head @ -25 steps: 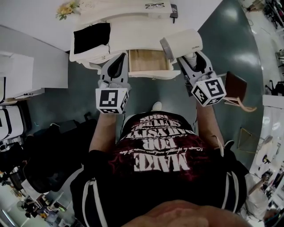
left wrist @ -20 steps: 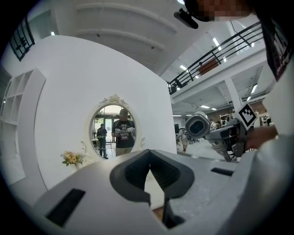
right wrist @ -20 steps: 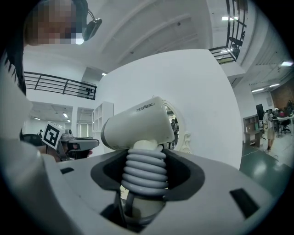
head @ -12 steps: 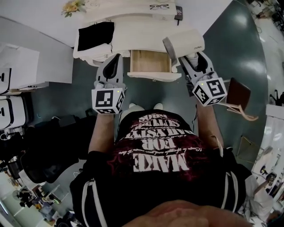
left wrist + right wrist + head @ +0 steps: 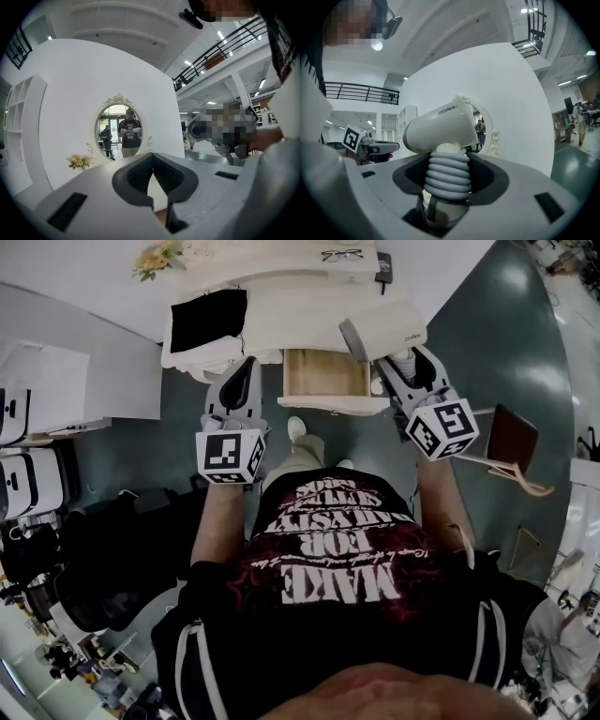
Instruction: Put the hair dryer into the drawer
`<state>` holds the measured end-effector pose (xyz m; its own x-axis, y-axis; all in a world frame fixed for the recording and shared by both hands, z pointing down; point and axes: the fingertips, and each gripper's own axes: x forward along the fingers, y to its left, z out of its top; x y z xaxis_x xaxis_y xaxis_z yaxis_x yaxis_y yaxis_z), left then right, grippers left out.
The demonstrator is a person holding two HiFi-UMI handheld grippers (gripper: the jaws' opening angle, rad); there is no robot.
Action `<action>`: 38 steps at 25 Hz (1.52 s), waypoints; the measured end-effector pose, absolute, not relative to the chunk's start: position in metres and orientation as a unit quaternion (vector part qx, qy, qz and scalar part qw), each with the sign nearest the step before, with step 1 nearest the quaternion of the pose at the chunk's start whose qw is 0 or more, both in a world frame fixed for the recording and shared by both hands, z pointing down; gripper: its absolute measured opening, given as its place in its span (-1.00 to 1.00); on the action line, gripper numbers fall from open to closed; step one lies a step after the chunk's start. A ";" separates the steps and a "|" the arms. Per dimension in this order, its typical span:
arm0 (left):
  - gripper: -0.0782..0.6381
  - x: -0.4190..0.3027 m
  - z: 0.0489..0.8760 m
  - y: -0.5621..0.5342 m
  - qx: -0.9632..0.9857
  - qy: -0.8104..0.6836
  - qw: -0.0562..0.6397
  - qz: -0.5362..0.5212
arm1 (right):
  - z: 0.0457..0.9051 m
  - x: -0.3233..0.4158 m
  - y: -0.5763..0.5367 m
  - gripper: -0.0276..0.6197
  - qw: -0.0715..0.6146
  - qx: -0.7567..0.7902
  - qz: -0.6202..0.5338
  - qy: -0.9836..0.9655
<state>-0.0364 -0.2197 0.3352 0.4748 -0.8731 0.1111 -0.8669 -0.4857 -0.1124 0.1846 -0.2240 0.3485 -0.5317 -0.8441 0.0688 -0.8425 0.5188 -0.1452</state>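
Cream hair dryer point(image 5: 382, 331), ribbed grey handle clamped, barrel sideways, open wood-lined drawer point(image 5: 325, 373) just beside

Your hair dryer point(image 5: 386, 329) looks like smooth matt cream plastic; the drawer point(image 5: 325, 373) top centre is bare unpainted wood inside.

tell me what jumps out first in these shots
The cream hair dryer stands out first, its ribbed grey handle clamped in the right gripper at the right edge of the open wooden drawer of the white dressing table. The left gripper, jaws together and empty, hangs by the drawer's left side. The left gripper view shows an oval mirror reflecting the person.
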 end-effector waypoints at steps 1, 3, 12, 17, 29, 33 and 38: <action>-0.77 -0.037 0.335 -0.224 -0.860 0.504 0.021 -0.075 | 0.348 0.183 -0.227 -0.19 0.004 -0.486 -0.080 0.871; -0.77 -0.039 0.333 -0.233 -0.864 0.497 0.023 -0.072 | 0.347 0.181 -0.234 -0.19 0.003 -0.490 -0.077 0.868; -0.77 -0.050 0.331 -0.286 -0.875 0.479 0.025 -0.060 | 0.347 0.169 -0.267 -0.19 -0.011 -0.507 -0.076 0.859; -0.77 -0.062 0.337 -0.300 -0.875 0.480 0.016 -0.065 | 0.357 0.159 -0.283 -0.19 -0.023 -0.503 -0.090 0.859; -0.77 -0.085 0.362 -0.304 -0.870 0.485 -0.004 -0.092 | 0.412 0.121 -0.302 -0.19 -0.057 -0.467 -0.141 0.871; -0.77 -0.090 0.370 -0.303 -0.868 0.486 -0.011 -0.096 | 0.434 0.113 -0.308 -0.19 -0.073 -0.459 -0.154 0.872; -0.77 -0.095 0.378 -0.298 -0.866 0.489 -0.017 -0.104 | 0.458 0.109 -0.313 -0.19 -0.081 -0.454 -0.174 0.870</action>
